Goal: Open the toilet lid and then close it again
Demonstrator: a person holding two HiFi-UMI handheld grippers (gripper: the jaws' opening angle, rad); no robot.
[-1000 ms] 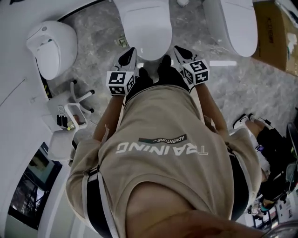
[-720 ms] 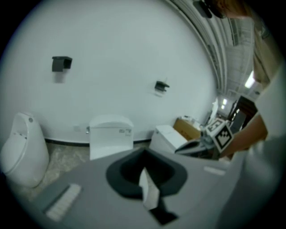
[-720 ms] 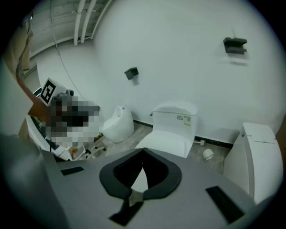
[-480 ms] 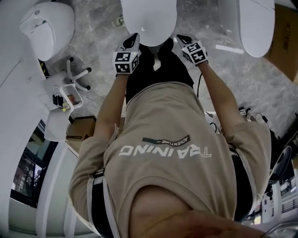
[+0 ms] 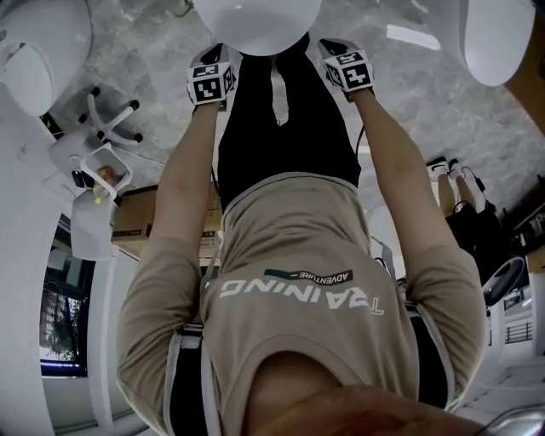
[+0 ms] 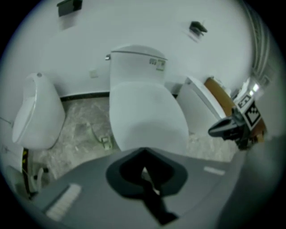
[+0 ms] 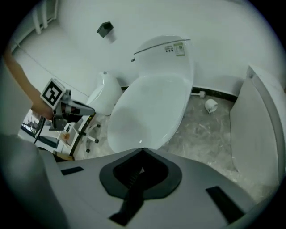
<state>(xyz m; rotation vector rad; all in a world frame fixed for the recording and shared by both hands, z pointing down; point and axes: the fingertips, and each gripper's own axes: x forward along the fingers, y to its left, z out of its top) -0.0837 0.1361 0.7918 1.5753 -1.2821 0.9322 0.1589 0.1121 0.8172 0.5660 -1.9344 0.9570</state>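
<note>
The white toilet (image 6: 145,114) stands against the wall with its lid (image 7: 149,109) down and closed, and its tank (image 6: 134,65) behind. In the head view only the lid's front end (image 5: 255,21) shows at the top edge. My left gripper (image 5: 221,53) hangs by the lid's front left, jaws shut on nothing (image 6: 143,154). My right gripper (image 5: 329,47) hangs by the front right, its jaws also pressed together and empty (image 7: 143,150). Both point steeply down just short of the lid's front rim. Whether either touches the lid does not show.
A second toilet (image 6: 35,112) stands to the left and a third (image 7: 261,120) to the right. A small white wheeled stand (image 5: 111,119) sits left of me. A paper roll (image 7: 211,105) lies on the marble floor. Someone's shoes (image 5: 447,170) are at the right.
Both grippers have dropped lower and now sit beside the lid's front end. The toilet has slid toward the top of the head view as I bent forward.
</note>
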